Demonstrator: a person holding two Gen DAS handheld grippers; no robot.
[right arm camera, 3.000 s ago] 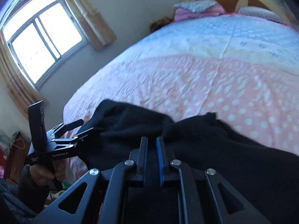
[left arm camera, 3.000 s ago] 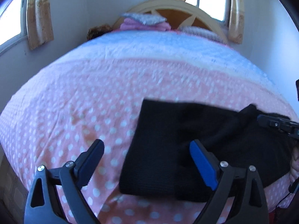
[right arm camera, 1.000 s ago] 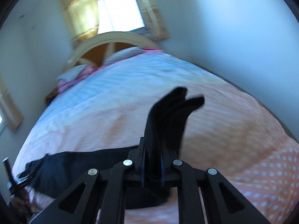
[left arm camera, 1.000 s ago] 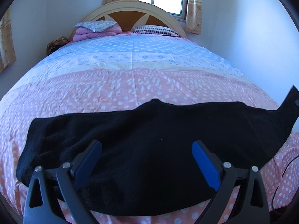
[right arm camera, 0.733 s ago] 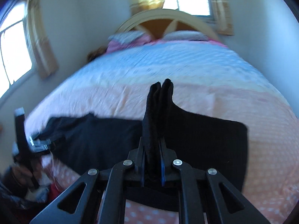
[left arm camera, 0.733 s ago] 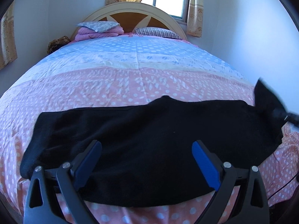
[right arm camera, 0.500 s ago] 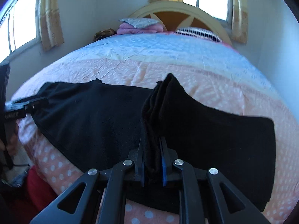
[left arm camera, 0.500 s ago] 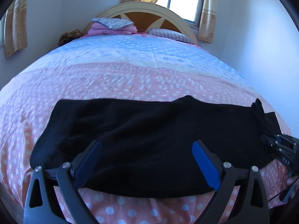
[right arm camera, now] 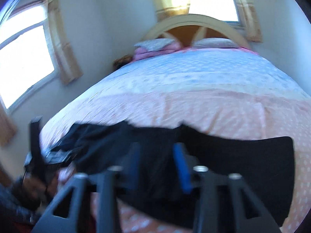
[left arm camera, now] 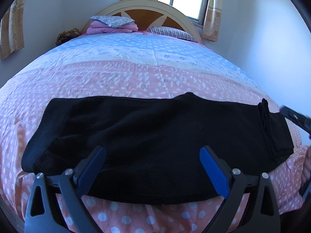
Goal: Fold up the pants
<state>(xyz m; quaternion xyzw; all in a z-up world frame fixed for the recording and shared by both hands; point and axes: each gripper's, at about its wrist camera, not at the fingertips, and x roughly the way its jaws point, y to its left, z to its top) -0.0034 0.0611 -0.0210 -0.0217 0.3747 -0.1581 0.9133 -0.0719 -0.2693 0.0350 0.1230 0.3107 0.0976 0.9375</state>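
Observation:
Black pants (left arm camera: 155, 132) lie stretched across the pink dotted quilt (left arm camera: 136, 73) near the bed's foot edge, their right end doubled into a narrow fold. My left gripper (left arm camera: 153, 167) hovers open over the near edge of the pants, blue pads wide apart and holding nothing. The right wrist view is blurred: my right gripper (right arm camera: 157, 163) shows its pads apart above the pants (right arm camera: 243, 155), gripping no cloth. In the left wrist view the right gripper (left arm camera: 295, 116) sits just beyond the folded end, apart from it. The left gripper (right arm camera: 37, 145) appears at far left.
A folded pink blanket with a pillow (left arm camera: 112, 25) and a striped pillow (left arm camera: 171, 33) lie by the arched headboard (left arm camera: 147, 7). Walls close in on both sides, and a window (right arm camera: 23, 62) is on the left. A person's hand (left arm camera: 307, 167) shows at the right edge.
The right gripper swung the pinched end of the pants out to the right, laid it on the bed, and its jaws have come apart off the cloth. The left gripper stayed open.

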